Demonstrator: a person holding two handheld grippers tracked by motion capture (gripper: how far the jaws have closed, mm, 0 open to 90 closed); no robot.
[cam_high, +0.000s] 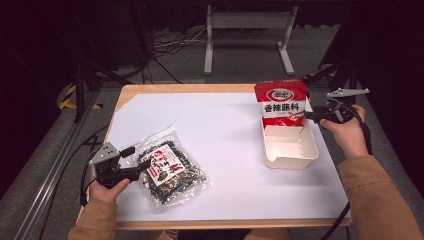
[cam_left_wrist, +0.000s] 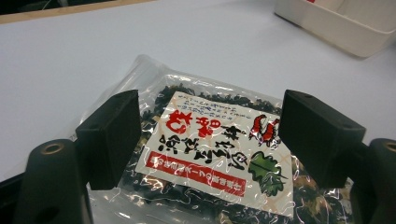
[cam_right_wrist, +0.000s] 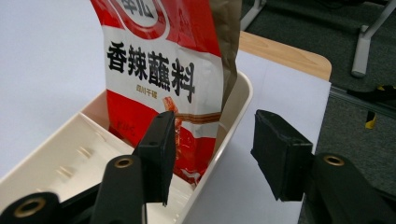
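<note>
Red pouch (cam_high: 280, 104) upright in far end of tray (cam_high: 292, 154), right gripper (cam_high: 311, 116) wide, just beside tray, holding nothing, left gripper (cam_high: 136, 161) wide over seaweed bag (cam_high: 170, 170), well left of tray

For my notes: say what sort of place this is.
Probably a lab or recording studio: black curtains around, loose cables on grey floor, a white-covered table staged with snack packets.
</note>
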